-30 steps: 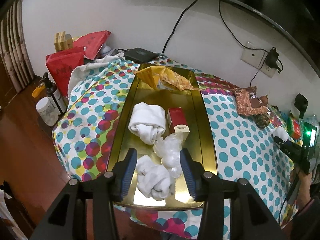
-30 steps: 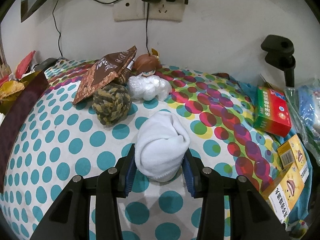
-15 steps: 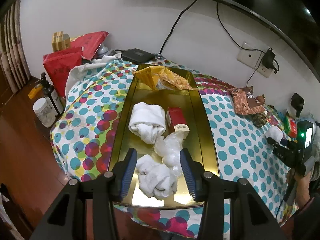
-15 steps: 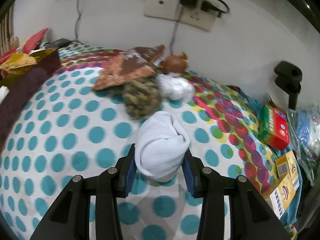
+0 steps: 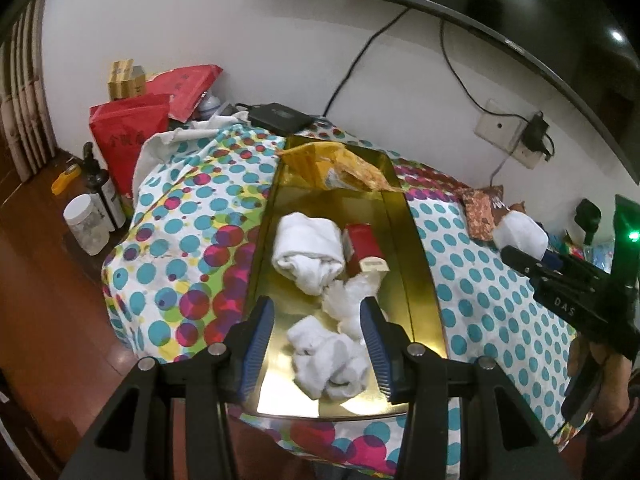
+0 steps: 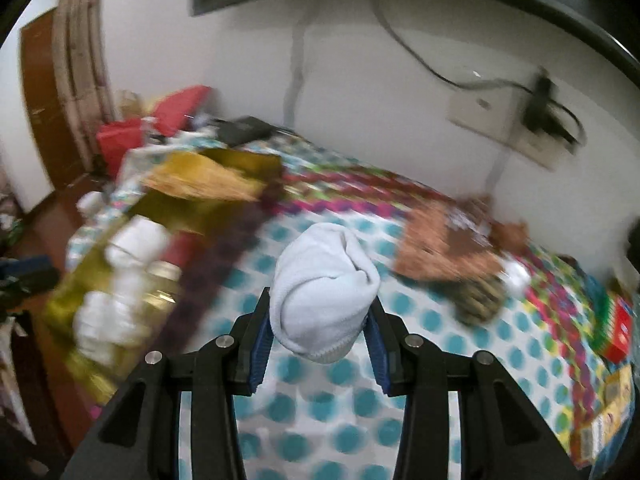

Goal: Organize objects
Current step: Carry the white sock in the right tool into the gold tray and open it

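Observation:
My right gripper [image 6: 318, 316] is shut on a rolled white sock [image 6: 322, 288] and carries it above the dotted tablecloth; the left wrist view shows the same sock [image 5: 520, 234] in that gripper [image 5: 524, 250] at the right. A gold tray [image 5: 416, 280] lies on the table with a rolled white sock [image 5: 306, 254], a red box [image 5: 364, 250], a crumpled clear plastic wad [image 5: 346, 302], another white sock [image 5: 328, 354] and a yellow snack bag [image 5: 340, 170]. My left gripper [image 5: 318, 322] hovers open above the tray's near end, nothing touching its pads.
A brown snack packet [image 6: 448, 252], a woven rope ball [image 6: 480, 300] and small boxes [image 6: 616, 328] lie on the right part of the tablecloth. Red bags [image 5: 128, 132] and bottles [image 5: 102, 192] stand at the left. A wall socket with plugs [image 5: 516, 136] is behind.
My right gripper has swung left and risen with the sock, bringing the gold tray into its view. In the left wrist view it has come closer from the right. My left gripper has stayed put.

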Tool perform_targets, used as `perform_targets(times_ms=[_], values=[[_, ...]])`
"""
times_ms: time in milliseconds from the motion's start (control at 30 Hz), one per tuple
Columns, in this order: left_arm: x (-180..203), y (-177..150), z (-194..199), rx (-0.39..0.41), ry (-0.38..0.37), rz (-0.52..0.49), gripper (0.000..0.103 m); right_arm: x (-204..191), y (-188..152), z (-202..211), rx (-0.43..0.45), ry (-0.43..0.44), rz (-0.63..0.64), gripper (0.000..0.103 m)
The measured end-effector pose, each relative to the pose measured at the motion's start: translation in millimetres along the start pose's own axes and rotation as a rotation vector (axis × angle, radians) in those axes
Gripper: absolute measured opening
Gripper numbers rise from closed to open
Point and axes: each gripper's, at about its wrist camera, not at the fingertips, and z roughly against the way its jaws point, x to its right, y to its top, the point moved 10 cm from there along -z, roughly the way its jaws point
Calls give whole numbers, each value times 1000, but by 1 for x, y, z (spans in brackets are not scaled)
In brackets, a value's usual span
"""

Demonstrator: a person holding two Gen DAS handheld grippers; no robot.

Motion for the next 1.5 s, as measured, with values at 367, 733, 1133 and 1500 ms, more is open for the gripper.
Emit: perform_targets(times_ms=[367, 733, 1133, 1500], values=[[-15, -2, 3, 2, -10, 12, 46, -109, 8, -28, -62, 177, 73, 39], [-35, -3, -1, -6, -12, 48, 46, -132, 3, -55, -110, 183, 106, 39], [-33, -1, -3, -12, -20, 44, 46, -136, 9, -68, -102, 177, 125, 43], [-3, 2, -6, -13, -32, -9, 46, -98, 22, -14, 53, 145, 82, 69]])
